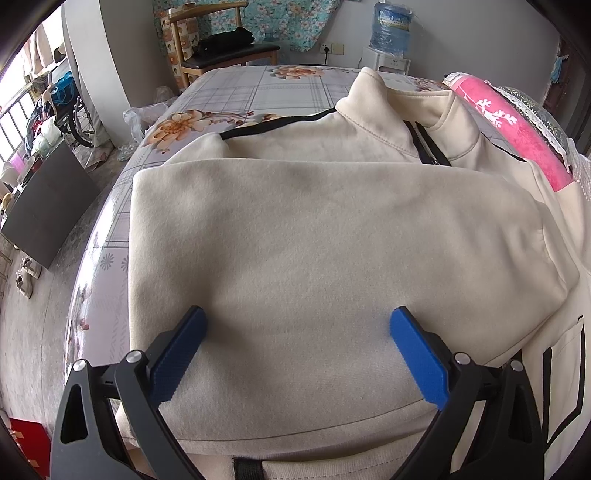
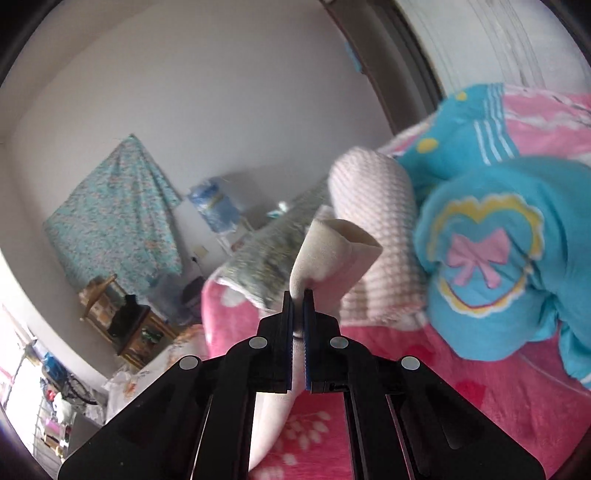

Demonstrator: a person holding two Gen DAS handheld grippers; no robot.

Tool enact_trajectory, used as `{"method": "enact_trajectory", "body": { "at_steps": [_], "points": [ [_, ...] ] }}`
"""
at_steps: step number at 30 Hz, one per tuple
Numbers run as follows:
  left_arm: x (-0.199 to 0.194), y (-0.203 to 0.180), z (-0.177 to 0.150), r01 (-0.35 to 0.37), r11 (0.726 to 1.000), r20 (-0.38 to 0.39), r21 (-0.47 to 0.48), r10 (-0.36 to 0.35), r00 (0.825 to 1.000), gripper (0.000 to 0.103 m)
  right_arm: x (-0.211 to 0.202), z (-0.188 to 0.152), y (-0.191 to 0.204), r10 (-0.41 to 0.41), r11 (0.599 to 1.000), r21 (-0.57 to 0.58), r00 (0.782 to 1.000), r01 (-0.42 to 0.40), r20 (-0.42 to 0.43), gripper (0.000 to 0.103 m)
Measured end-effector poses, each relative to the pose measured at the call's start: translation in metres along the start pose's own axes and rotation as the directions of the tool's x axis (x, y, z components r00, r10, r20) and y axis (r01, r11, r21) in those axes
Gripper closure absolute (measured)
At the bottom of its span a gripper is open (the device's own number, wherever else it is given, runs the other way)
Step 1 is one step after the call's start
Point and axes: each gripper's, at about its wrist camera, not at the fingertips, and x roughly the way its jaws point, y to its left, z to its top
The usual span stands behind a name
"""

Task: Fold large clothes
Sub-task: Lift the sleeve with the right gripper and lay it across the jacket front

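Observation:
A cream zip-up jacket with black trim lies on the bed, collar at the far end, one side folded over its middle. My left gripper is open, its blue pads resting on either side of the folded cloth near the hem. My right gripper is shut on a cream cuff of the jacket's sleeve and holds it lifted above the pink blanket; the cuff's open end stands above the fingertips.
The bed has a grey checked floral sheet. A pink blanket lies at the right, with a blue quilt and a white knit pillow. A wooden chair, a water dispenser and a dark board stand around the bed.

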Motion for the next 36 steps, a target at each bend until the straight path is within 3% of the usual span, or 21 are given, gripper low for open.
{"method": "enact_trajectory", "body": {
  "at_steps": [7,11,17,21,24,27,30,31,33,35,36],
  "points": [
    [0.000,0.001,0.000,0.005,1.000,0.004,-0.003,-0.005,1.000,0.005,0.004,-0.002,0.061,0.136,0.989,-0.055,0.991,-0.136,-0.004,0.100],
    [-0.008,0.009,-0.002,0.054,0.998,0.028,-0.041,-0.053,0.998,0.006,0.006,-0.006,0.106,0.206,0.971,-0.122,0.978,-0.206,-0.013,0.100],
    [-0.035,0.025,-0.011,0.129,0.989,0.085,-0.068,-0.123,0.989,0.023,0.013,-0.030,0.193,0.336,0.910,-0.233,0.939,-0.343,-0.068,0.100],
    [-0.050,0.043,-0.022,0.198,0.975,0.082,-0.098,-0.190,0.978,0.042,0.020,-0.062,0.262,0.444,0.835,-0.291,0.884,-0.467,-0.146,0.100],
    [-0.060,0.058,-0.031,0.235,0.964,0.077,-0.126,-0.227,0.971,0.052,0.025,-0.105,0.317,0.520,0.750,-0.334,0.821,-0.571,-0.236,0.100],
    [-0.071,0.070,-0.039,0.257,0.956,0.081,-0.141,-0.248,0.965,0.058,0.033,-0.162,0.365,0.543,0.661,-0.372,0.757,-0.652,-0.363,0.100],
    [-0.080,0.083,-0.047,0.277,0.947,0.088,-0.163,-0.266,0.960,0.058,0.051,-0.229,0.396,0.480,0.580,-0.405,0.698,-0.707,-0.532,0.091],
    [-0.083,0.088,-0.049,0.291,0.941,0.089,-0.171,-0.279,0.956,0.058,0.060,-0.257,0.400,0.433,0.556,-0.413,0.676,-0.721,-0.597,0.071],
    [-0.086,0.094,-0.052,0.320,0.929,0.089,-0.183,-0.309,0.947,0.058,0.072,-0.303,0.397,0.338,0.533,-0.416,0.635,-0.737,-0.694,0.052],
    [-0.090,0.099,-0.054,0.345,0.920,0.094,-0.186,-0.333,0.938,0.058,0.079,-0.329,0.380,0.269,0.527,-0.419,0.613,-0.739,-0.743,0.052],
    [-0.090,0.100,-0.053,0.353,0.917,0.098,-0.187,-0.341,0.935,0.058,0.081,-0.333,0.370,0.248,0.538,-0.423,0.617,-0.729,-0.747,0.051]
  ]
}}
